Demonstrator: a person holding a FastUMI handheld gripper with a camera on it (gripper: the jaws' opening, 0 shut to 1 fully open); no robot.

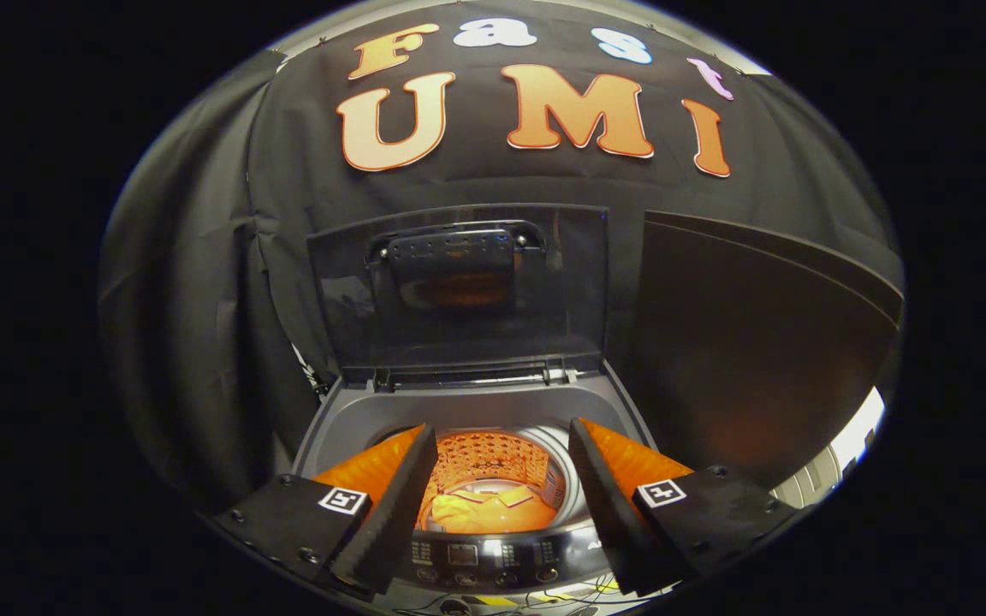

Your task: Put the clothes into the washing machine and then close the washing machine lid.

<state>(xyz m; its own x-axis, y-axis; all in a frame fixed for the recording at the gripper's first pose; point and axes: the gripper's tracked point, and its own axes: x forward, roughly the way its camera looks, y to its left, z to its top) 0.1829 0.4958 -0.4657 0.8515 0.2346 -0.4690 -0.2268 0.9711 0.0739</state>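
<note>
Dark booth: fingers (501, 466) apart, clothes (480, 511) yellow.

Dark panel (758, 342) right, cables (493, 603) below.

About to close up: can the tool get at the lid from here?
Probably yes. The tool is open and empty above the drum, and the raised lid stands just beyond it with nothing between; the clothes lie inside.
</note>
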